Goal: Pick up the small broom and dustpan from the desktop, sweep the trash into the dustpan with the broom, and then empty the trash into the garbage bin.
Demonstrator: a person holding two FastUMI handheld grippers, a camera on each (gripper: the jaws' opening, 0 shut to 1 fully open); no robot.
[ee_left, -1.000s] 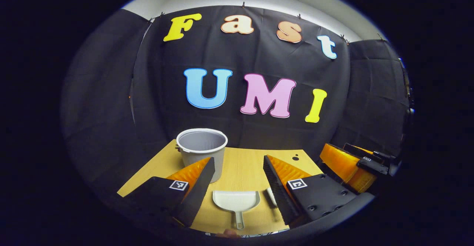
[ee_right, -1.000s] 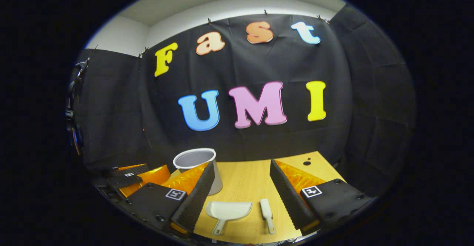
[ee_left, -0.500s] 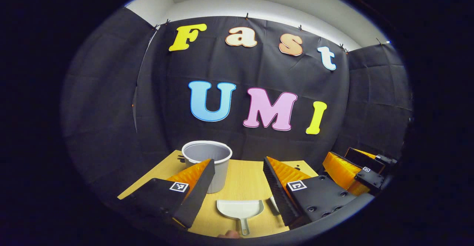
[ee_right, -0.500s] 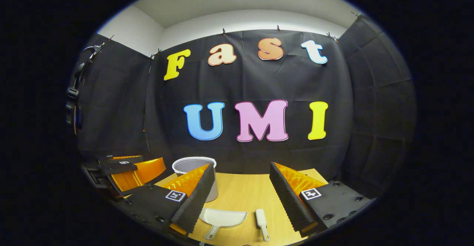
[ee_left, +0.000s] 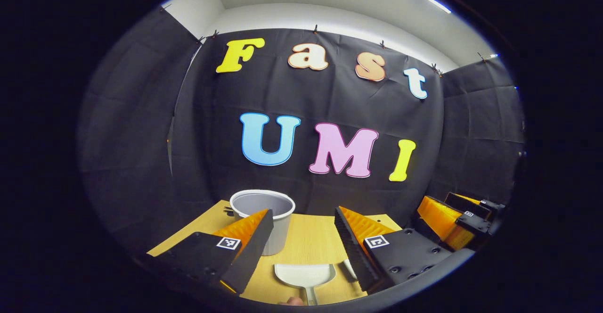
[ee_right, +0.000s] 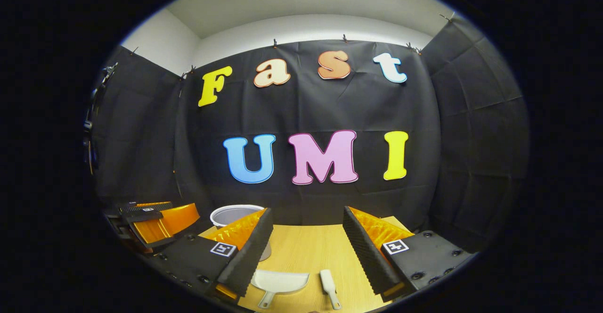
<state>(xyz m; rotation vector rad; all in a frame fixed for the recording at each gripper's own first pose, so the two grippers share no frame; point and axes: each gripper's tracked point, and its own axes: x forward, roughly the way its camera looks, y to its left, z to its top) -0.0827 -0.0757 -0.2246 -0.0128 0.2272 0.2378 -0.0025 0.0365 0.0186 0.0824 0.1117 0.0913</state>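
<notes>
A white dustpan lies on the wooden desktop, handle toward me, low between the fingers of my left gripper, which is open and empty above it. Just right of the pan, the small white broom is partly hidden by a finger. In the right gripper view the dustpan and the broom lie side by side below my open right gripper. A grey garbage bin stands upright at the back left of the desk; the bin also shows behind a finger in the right gripper view.
My right gripper hangs off the desk's right side in the left gripper view; my left gripper hangs off the left side in the right gripper view. Black cloth walls close the booth right behind the desk.
Both views have tilted upward, so the desk, dustpan, broom and bin sit lower in each. Both grippers have stayed open and hold nothing.
</notes>
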